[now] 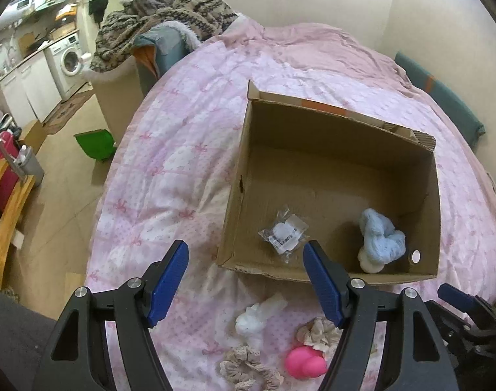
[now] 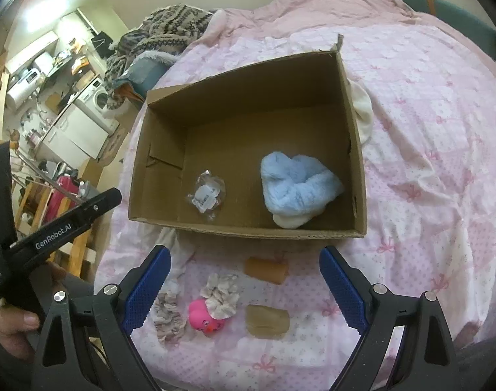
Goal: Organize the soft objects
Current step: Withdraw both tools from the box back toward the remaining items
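Note:
An open cardboard box (image 1: 235,192) (image 2: 137,176) lies on the pink bed. Inside it are a fluffy light-blue item (image 1: 380,239) (image 2: 297,182) and a small clear plastic packet (image 1: 285,233) (image 2: 207,194). In front of the box lie a pink rubber duck (image 1: 305,361) (image 2: 204,317), two beige scrunchies (image 1: 248,368) (image 2: 220,293), a white fluffy item (image 1: 256,317), an orange block (image 2: 266,268) and a tan block (image 2: 267,321). My left gripper (image 1: 244,260) is open and empty above these items. My right gripper (image 2: 244,260) is open and empty too, and shows at the left wrist view's right edge (image 1: 466,306).
The pink quilt (image 1: 182,150) (image 2: 427,130) covers the bed. A white cloth (image 2: 362,110) lies behind the box's right wall. A pile of patterned blankets (image 1: 163,19) sits at the bed's far left. A green bin (image 1: 96,145), a wooden chair (image 1: 7,215) and kitchen units stand on the left.

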Demonstrator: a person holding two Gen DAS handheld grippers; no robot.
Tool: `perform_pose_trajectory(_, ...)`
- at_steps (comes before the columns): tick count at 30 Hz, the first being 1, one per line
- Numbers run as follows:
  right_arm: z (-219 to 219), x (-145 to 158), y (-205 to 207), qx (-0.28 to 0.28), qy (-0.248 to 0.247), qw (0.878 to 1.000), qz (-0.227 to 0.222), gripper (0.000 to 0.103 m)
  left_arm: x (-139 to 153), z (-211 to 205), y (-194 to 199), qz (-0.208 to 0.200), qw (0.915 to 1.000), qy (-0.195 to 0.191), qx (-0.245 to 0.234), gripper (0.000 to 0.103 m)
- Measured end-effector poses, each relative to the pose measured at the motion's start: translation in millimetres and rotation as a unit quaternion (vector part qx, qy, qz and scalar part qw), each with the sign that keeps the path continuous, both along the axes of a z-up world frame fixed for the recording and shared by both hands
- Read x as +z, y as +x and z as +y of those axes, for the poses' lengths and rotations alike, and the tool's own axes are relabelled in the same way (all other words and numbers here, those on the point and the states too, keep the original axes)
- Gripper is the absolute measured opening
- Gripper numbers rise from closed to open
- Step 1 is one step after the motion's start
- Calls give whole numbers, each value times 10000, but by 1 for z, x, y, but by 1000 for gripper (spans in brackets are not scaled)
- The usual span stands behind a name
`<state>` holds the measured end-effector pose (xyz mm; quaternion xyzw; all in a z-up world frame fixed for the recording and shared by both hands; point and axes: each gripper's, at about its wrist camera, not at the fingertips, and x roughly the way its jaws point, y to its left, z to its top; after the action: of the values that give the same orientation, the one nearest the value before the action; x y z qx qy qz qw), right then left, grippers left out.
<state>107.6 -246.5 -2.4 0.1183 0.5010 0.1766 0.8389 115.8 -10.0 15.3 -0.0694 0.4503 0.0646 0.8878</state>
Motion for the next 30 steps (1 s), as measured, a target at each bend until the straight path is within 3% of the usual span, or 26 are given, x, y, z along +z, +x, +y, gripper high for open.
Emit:
perform_pose_trajectory(23,3,-14,-9,-113,-206,9994,257,98,-22,0,-33,310,9985,233,-397,70)
perform_pose_trajectory(30,-10,-24,-15,-478,86,9974,538,98,-37,22,-40,559,9982,-168,-126,70)
